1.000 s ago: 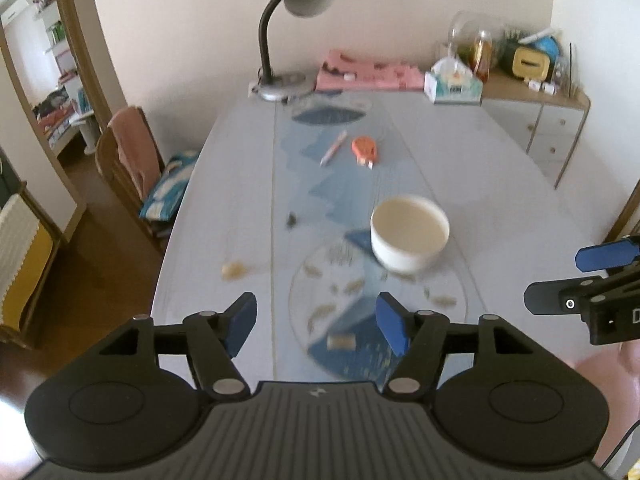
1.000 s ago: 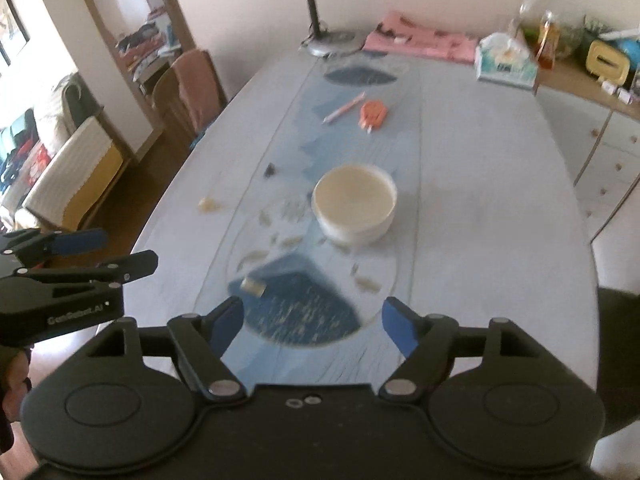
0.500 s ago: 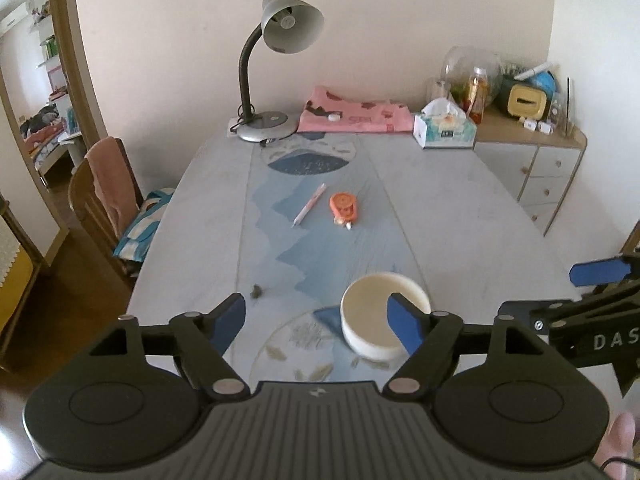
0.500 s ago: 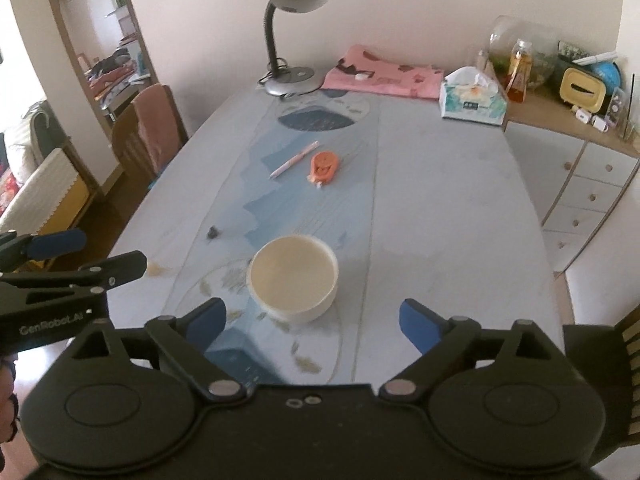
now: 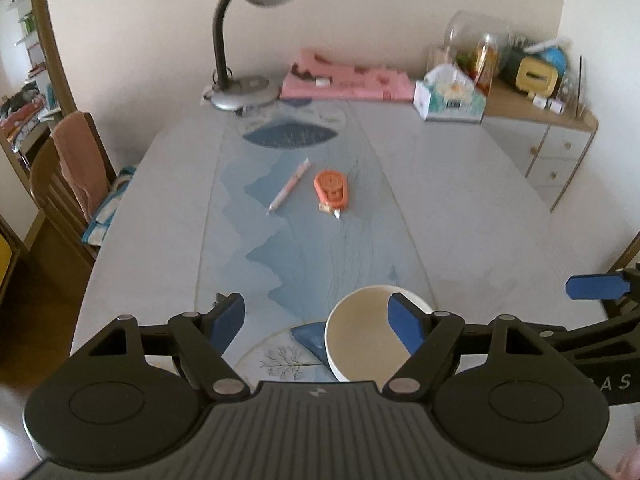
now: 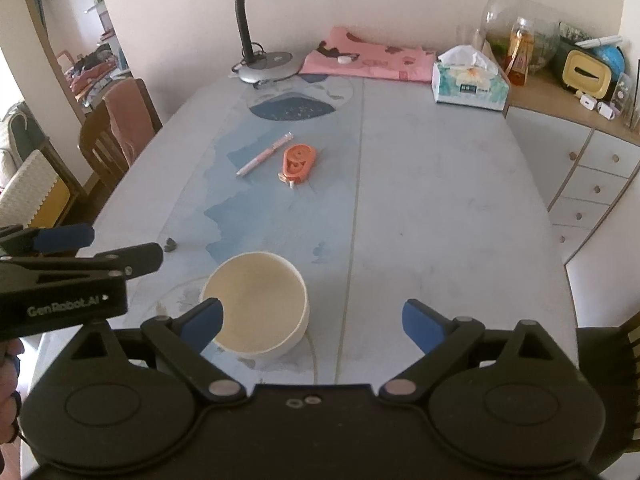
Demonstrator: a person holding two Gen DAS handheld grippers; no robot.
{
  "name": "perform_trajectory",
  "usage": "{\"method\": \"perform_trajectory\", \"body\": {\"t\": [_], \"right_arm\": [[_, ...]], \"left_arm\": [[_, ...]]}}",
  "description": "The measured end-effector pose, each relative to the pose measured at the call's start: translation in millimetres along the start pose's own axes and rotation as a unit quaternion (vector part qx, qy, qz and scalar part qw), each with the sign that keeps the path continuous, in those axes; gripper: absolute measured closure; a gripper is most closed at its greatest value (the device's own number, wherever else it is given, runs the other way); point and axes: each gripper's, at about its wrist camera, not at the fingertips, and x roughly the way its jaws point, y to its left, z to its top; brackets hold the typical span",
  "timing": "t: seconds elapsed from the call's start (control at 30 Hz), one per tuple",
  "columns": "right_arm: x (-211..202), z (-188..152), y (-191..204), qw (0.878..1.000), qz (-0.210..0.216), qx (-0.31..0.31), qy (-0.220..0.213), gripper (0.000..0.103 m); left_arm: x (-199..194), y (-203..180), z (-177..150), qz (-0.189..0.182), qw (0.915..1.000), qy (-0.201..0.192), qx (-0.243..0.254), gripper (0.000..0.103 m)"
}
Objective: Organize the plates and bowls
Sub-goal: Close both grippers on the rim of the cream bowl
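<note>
Bowl: a cream bowl (image 6: 256, 304) is seen upright on the near part of the surface (image 6: 440, 200), on the blue-patterned runner (image 5: 304, 240); nothing is seen inside it.
Left hand-held gripper: the left hand-held gripper (image 5: 318, 316) is held with its jaws well apart; nothing is gripped. Its right blue pad is seen in front of the bowl's (image 5: 360, 340) opening, its left pad over the bare surface.
Right hand-held gripper: the right hand-held gripper (image 6: 312, 322) is spread wide and holds nothing. Its left pad overlaps the bowl's near-left rim in the picture; contact cannot be told. Its right pad is well clear of the bowl.
Farther along the runner: a pink pen (image 6: 265, 154) and an orange tape dispenser (image 6: 298, 162) are laid just beside each other.
Far edge: a grey desk lamp (image 6: 264, 20), a folded pink cloth (image 6: 368, 60) and a tissue box (image 6: 470, 82) are lined up.
</note>
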Motion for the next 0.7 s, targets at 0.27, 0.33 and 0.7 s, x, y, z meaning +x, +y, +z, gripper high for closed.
{"method": "perform_trajectory", "body": {"t": [0.27, 0.33, 0.7], "right_arm": [[45, 1, -8, 0.999, -0.006, 0.015, 0.030, 0.007], [53, 2, -8, 0.999, -0.006, 0.016, 0.035, 0.009], [91, 2, -6, 0.998, -0.004, 0.020, 0.067, 0.021]], "left_arm": [[53, 3, 2, 0.003, 0.9986, 0.050, -0.019, 0.025], [62, 4, 2, 0.002, 0.9980, 0.059, -0.024, 0.025], [107, 5, -5, 0.011, 0.9946, 0.100, -0.023, 0.025]]}}
